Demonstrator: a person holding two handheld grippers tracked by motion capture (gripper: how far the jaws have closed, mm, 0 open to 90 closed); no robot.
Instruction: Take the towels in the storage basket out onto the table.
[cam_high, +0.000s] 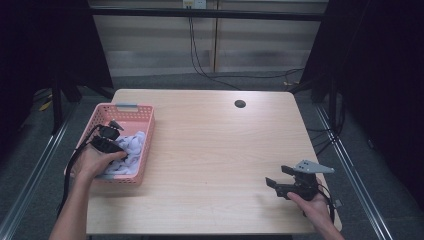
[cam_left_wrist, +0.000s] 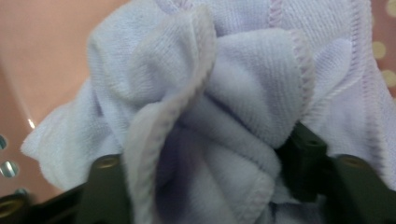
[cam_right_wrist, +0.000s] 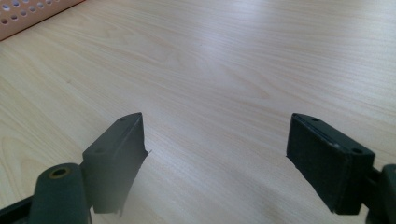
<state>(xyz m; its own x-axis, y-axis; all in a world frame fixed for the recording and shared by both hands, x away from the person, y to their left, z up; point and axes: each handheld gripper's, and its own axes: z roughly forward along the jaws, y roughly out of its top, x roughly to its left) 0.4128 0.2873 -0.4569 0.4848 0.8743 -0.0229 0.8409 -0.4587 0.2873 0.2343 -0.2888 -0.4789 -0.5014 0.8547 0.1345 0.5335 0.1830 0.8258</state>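
The white cloth (cam_high: 127, 150) lies bunched inside the pink basket (cam_high: 148, 131), toward its near half, at the left side of the worktop (cam_high: 210, 150). In the left gripper view its folds (cam_left_wrist: 224, 107) bulge up between the two dark jaws, which press into it from either side. The left claw (cam_high: 111, 142) is down inside the basket and pinching the cloth, with the person's left hand (cam_high: 90, 162) over the basket's near rim.

Obstructions: the perforated walls of the basket enclose the cloth on all four sides; the pink wall (cam_left_wrist: 42, 51) stands close behind the cloth in the left gripper view. A grey handle (cam_high: 126, 106) sits on the far rim.

Count: one cloth, one basket, two claws, one round hole (cam_high: 240, 104) in the worktop near its far edge.

The right claw (cam_high: 280, 177) is held low over the near right part of the worktop, well apart from the basket, jaws spread wide with nothing between them; bare wood (cam_right_wrist: 219, 84) shows between them.

Clearance: the basket stands just inside the left edge. The centre and far right of the worktop are open surface.
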